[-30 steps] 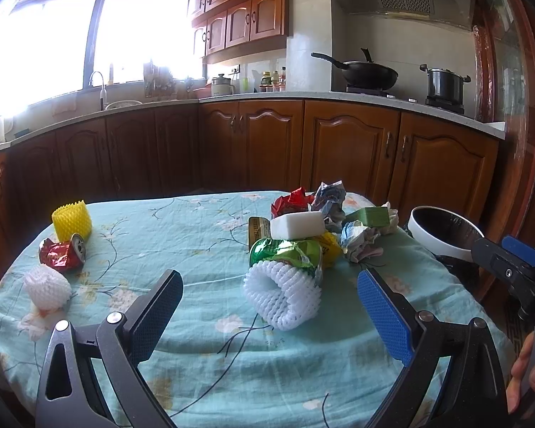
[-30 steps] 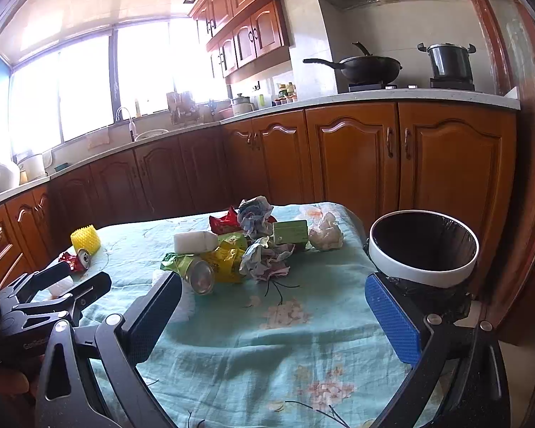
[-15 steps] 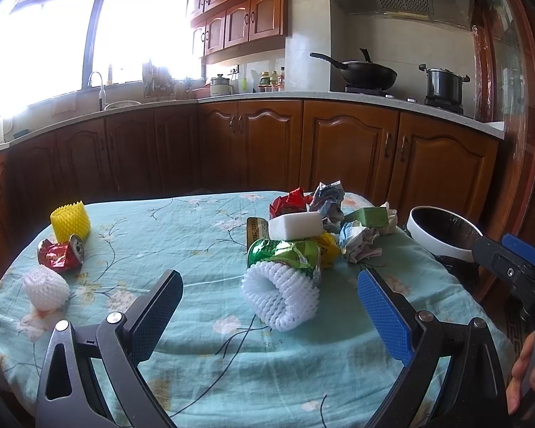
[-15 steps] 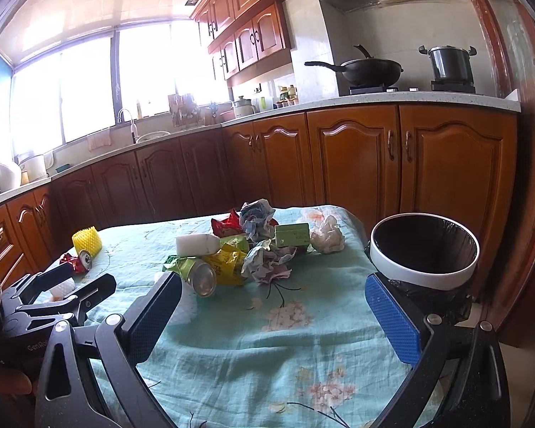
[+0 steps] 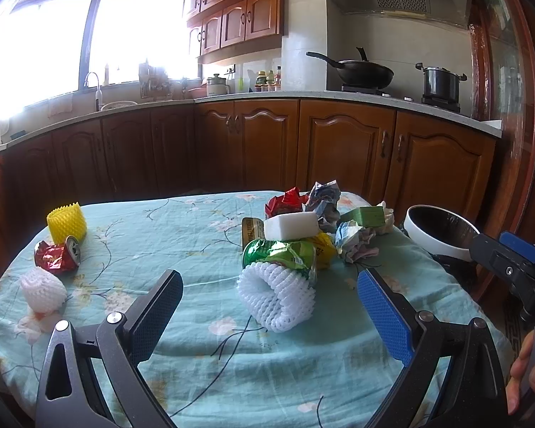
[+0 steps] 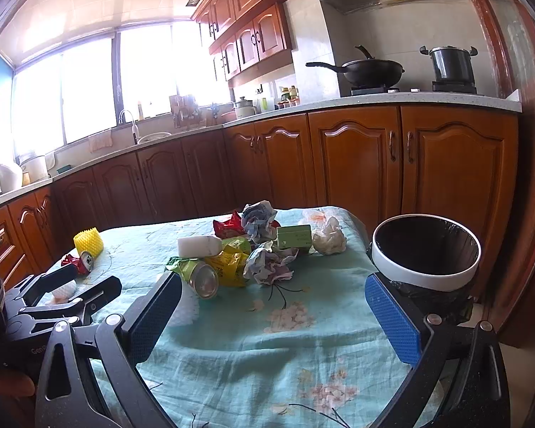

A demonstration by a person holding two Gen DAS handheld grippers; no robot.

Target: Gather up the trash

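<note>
A pile of trash lies on the table (image 5: 182, 235): a white foam net (image 5: 276, 294), a green can (image 5: 278, 255), a white foam block (image 5: 290, 226), crumpled paper (image 5: 353, 242), a green box (image 6: 294, 237) and a red wrapper (image 6: 228, 226). At the left lie a yellow foam net (image 5: 67, 222), a crushed red can (image 5: 57, 257) and a white foam ball (image 5: 42, 289). A white-rimmed bin (image 6: 424, 253) with a black liner stands at the table's right edge. My left gripper (image 5: 269, 306) is open, just short of the white net. My right gripper (image 6: 273, 308) is open and empty.
Wooden kitchen cabinets (image 5: 339, 149) run behind the table, with a wok (image 5: 360, 71) and a pot (image 5: 440, 83) on the stove. The right gripper shows at the right edge of the left wrist view (image 5: 517, 260). The left gripper shows at the left of the right wrist view (image 6: 64, 299).
Both views have shifted only slightly. The right view has tilted a little, and the pile sits a touch lower in it. Both grippers stay open.
</note>
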